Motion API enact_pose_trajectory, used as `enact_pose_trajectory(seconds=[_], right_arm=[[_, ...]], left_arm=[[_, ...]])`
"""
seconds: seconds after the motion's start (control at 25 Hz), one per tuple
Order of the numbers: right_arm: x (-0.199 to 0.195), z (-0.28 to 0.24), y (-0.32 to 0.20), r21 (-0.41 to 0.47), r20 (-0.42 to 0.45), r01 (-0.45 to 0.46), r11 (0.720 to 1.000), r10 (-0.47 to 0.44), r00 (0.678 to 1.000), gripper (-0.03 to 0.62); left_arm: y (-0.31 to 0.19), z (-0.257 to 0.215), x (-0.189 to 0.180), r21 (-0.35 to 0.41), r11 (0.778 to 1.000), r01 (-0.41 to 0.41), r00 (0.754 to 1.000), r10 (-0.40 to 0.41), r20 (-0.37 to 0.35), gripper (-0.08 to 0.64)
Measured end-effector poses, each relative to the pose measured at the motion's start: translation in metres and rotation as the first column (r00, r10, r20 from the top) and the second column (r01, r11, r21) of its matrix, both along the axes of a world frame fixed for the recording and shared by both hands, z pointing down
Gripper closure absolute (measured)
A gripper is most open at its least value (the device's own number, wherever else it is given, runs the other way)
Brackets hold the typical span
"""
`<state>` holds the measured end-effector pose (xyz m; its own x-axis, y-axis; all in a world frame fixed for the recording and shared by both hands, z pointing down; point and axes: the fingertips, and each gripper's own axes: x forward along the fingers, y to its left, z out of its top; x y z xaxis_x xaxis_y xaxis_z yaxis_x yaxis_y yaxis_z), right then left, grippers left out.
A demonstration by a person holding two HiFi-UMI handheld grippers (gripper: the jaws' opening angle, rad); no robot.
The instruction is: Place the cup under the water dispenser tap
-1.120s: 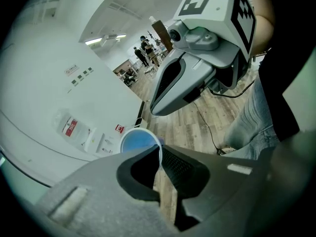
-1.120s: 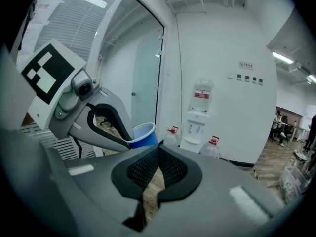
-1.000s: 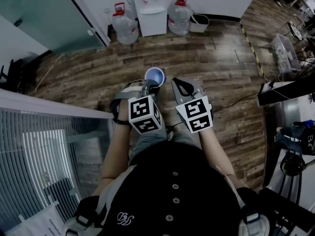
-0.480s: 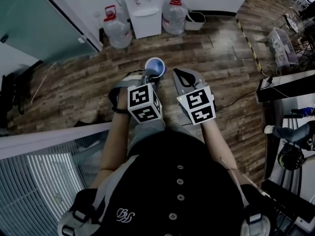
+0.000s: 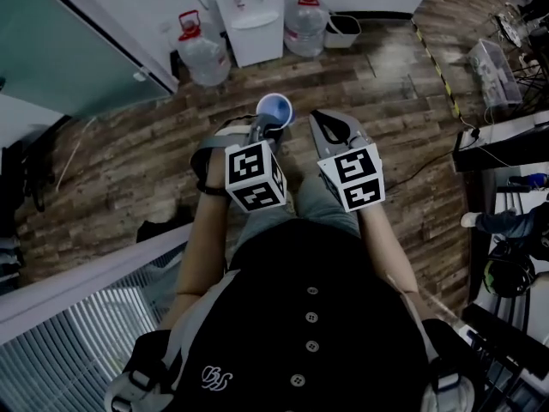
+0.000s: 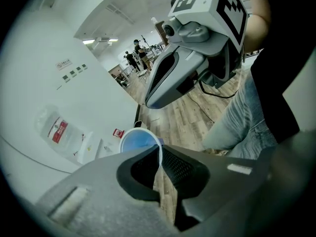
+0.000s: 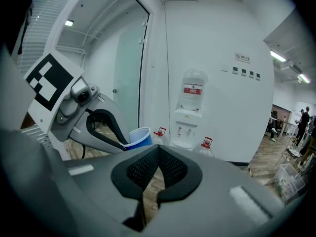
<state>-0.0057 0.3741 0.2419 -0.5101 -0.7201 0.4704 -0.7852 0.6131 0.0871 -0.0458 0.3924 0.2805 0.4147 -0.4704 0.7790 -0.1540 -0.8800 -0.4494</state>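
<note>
The blue cup (image 5: 274, 108) is held by the left gripper (image 5: 264, 134), whose jaws are nearly closed, with the cup's thin wall pinched between the pads at the near side of the rim (the open mouth is turned upward). The cup is kept in the air above the wooden floor (image 5: 377, 84), well apart from the white water dispenser (image 5: 256, 22) at the far wall. A large water bottle (image 5: 203, 54) is stood on the floor left of the dispenser and a second bottle (image 5: 306, 20) right of it. The right gripper (image 5: 317, 120) is held just right of the cup, its jaws pressed together with nothing between them.
</note>
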Motion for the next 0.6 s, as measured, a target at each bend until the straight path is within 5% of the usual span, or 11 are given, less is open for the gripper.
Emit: enact_pose_trajectory(seconds=[0.6], right_arm=[[-0.017, 0.021, -0.062, -0.022, 0.011, 0.078, 0.997, -0.078, 0.997, 0.593]], left_arm=[[-0.058, 0.034, -0.021, -0.074, 0.993, 0.090, 0.996, -0.089, 0.024, 0.543]])
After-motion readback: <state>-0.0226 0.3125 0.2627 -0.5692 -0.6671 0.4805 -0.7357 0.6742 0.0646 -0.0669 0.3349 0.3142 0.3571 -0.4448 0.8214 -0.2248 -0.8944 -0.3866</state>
